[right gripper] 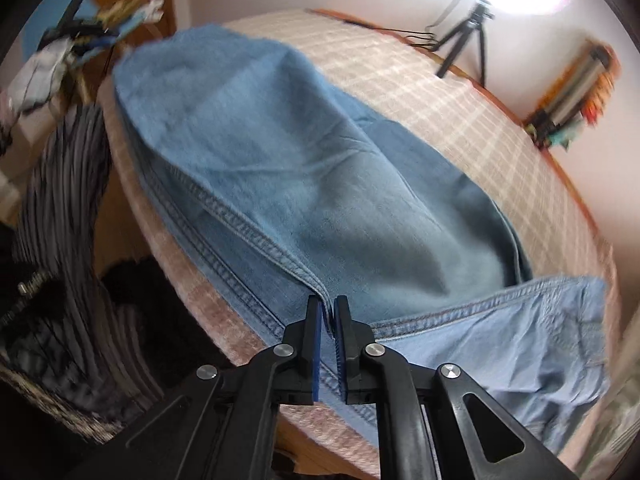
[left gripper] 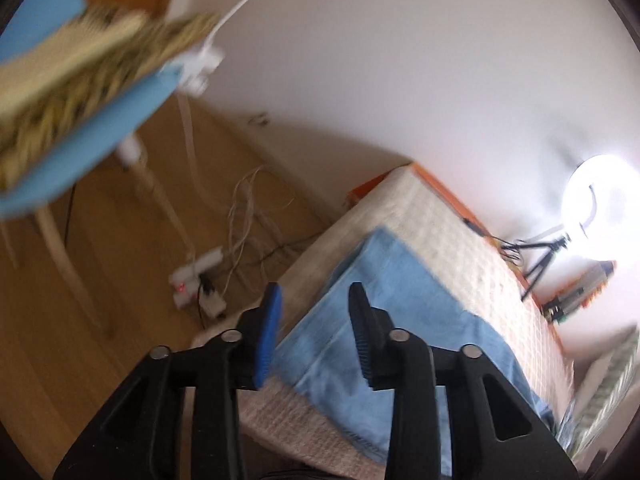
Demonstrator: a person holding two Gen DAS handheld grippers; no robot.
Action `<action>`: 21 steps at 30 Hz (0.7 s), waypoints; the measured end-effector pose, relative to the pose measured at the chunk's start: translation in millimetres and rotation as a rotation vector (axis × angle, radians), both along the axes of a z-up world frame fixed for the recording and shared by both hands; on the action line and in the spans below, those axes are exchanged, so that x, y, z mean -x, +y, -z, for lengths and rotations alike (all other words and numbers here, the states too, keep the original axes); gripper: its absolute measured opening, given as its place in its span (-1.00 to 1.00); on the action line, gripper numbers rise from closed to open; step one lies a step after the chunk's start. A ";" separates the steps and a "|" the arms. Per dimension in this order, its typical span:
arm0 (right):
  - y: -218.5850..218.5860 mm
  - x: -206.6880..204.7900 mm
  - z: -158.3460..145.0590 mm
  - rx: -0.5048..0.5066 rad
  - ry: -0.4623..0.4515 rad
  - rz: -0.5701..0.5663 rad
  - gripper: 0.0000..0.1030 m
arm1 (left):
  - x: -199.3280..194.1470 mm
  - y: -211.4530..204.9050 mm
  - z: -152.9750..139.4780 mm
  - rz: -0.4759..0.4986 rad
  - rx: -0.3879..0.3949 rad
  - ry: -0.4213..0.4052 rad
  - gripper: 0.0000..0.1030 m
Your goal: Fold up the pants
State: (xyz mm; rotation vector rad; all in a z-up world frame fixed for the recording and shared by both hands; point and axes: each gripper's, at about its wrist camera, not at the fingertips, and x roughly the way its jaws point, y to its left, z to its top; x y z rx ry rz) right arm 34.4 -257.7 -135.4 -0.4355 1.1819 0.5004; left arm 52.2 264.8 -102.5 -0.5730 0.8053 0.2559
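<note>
Left gripper: fingers apart, nothing between them, held in the air above the near edge of the jeans; blurred view.
Wooden floor: to the left below, with a white power strip and loose cables.
Jeans: light blue denim, spread across the checked blanket on the worktop, one stitched fold running diagonally toward the near edge.
Right gripper: fingers nearly closed, pinching the stitched seam of the jeans at the near edge.
Waist part: paler denim, lying to the right of the right gripper.
Ring light: lit, on a black tripod at the far right edge of the worktop.
</note>
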 end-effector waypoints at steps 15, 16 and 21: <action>-99.1 15.8 -39.6 -0.265 -0.165 0.493 -0.14 | -87.2 -199.1 -71.8 0.578 0.064 -0.088 0.17; -109.2 17.2 -40.8 -0.267 -0.173 0.531 -0.09 | -92.5 -214.1 -70.8 0.615 0.078 -0.085 0.17; -161.4 34.5 -41.9 -0.286 -0.200 0.703 0.11 | -116.5 -300.2 -69.4 0.782 0.136 -0.072 0.17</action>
